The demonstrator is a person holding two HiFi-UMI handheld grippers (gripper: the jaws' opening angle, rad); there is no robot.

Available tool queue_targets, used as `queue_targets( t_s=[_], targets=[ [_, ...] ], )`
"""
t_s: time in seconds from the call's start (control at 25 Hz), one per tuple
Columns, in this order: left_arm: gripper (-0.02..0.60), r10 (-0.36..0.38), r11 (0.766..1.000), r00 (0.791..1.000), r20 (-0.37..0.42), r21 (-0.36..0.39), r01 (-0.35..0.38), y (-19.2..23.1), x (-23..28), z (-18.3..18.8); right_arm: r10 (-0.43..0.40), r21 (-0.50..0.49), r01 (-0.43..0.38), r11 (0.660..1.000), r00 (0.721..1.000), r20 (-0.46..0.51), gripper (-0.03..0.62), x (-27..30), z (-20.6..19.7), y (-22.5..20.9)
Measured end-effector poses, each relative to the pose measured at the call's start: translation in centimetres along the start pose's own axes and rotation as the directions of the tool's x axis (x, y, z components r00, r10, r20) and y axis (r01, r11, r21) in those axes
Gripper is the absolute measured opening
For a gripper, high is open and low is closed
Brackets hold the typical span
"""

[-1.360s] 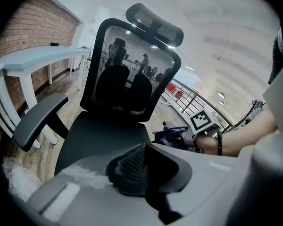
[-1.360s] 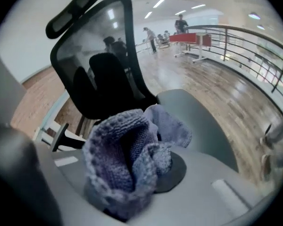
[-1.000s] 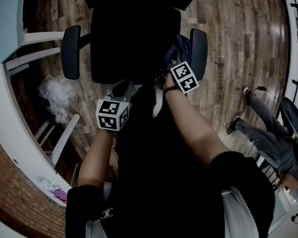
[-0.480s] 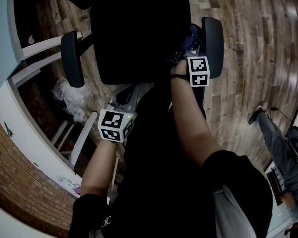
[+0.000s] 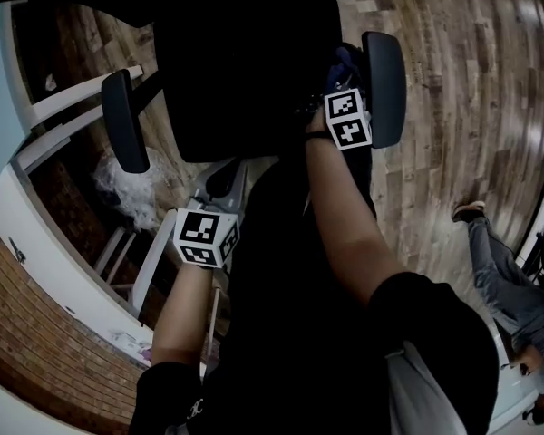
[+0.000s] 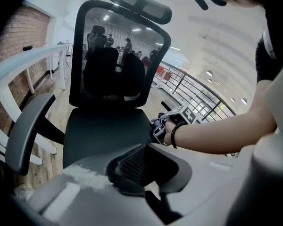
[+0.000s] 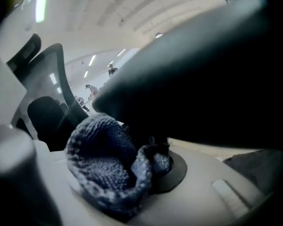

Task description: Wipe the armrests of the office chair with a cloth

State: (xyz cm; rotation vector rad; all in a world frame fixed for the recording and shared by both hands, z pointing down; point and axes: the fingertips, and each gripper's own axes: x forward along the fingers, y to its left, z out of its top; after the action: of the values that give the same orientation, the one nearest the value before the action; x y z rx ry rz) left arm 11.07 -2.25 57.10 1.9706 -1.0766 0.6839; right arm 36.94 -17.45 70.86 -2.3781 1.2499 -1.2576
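Nearest the head camera, the person's two forearms are reaching down over the chair. The left gripper (image 6: 148,166) is hanging back just short of the seat (image 6: 106,131). Its jaws are standing a little apart with nothing between them, so it is doing no work and is not bracing the chair.

Further forward, the right gripper (image 7: 144,175) is clenching a blue knitted cloth (image 7: 108,166). The cloth is bunching into a thick lump between the jaws and is pressing against the dark right armrest (image 5: 384,87), which is filling most of the right gripper view. The contact seems to be at the inner side or underside of the pad; which one I cannot tell.

Beyond that, the left armrest (image 5: 124,120) is standing bare on the far side of the seat, well apart from the cloth. The mesh backrest (image 6: 118,55) is rising behind the seat. Past the chair, wooden floor (image 5: 453,107) is spreading out, and another person's legs (image 5: 503,279) are showing at the far right edge.

The wipe of the right armrest looks to be under way. Several things could go wrong from here:
- The lump is only touching with its crest, so a stroke could be leaving stripes unwiped.
- Drag along the pad could be tugging the cloth loose from the jaws.
- With nothing steadying the chair, sideways pressure could be swivelling or rolling it away.
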Motion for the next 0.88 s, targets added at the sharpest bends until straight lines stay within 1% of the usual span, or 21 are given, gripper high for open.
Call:
queue_targets(
  t_s=[0.16,0.4,0.52,0.64,0.8,0.88],
  targets=[
    [0.006,0.01,1.0,1.0,-0.014,-0.014,-0.01,0.6,-0.3,-1.3,-0.021,-0.059,0.022,0.998,1.0,0.009,0.048,1.2,-0.8,0.0],
    [0.006,0.022,0.999,0.999,-0.037,-0.026,-0.023,1.9,0.2,-3.4,-0.021,-0.068,0.019,0.998,1.0,-0.021,0.048,4.5,-2.8,-0.6],
    [0.006,0.023,0.999,0.999,-0.039,-0.031,-0.025,2.0,0.4,-4.0,-0.04,-0.085,0.036,0.996,0.998,-0.041,0.048,5.6,-3.7,-0.9],
    [0.006,0.02,0.999,0.999,-0.031,-0.026,-0.021,1.4,0.3,-3.8,-0.062,-0.094,0.056,0.994,0.997,-0.054,0.048,5.8,-3.8,-0.9],
    [0.006,0.022,0.999,1.0,-0.015,-0.028,-0.022,0.4,-0.5,-3.0,-0.056,-0.094,0.051,0.994,0.997,-0.052,0.046,4.5,-2.6,-0.4],
    [0.006,0.027,0.999,1.0,-0.004,-0.027,-0.027,0.1,-0.9,-2.5,-0.053,-0.079,0.05,0.996,0.998,-0.044,0.046,3.5,-1.9,-0.2]
  ],
)
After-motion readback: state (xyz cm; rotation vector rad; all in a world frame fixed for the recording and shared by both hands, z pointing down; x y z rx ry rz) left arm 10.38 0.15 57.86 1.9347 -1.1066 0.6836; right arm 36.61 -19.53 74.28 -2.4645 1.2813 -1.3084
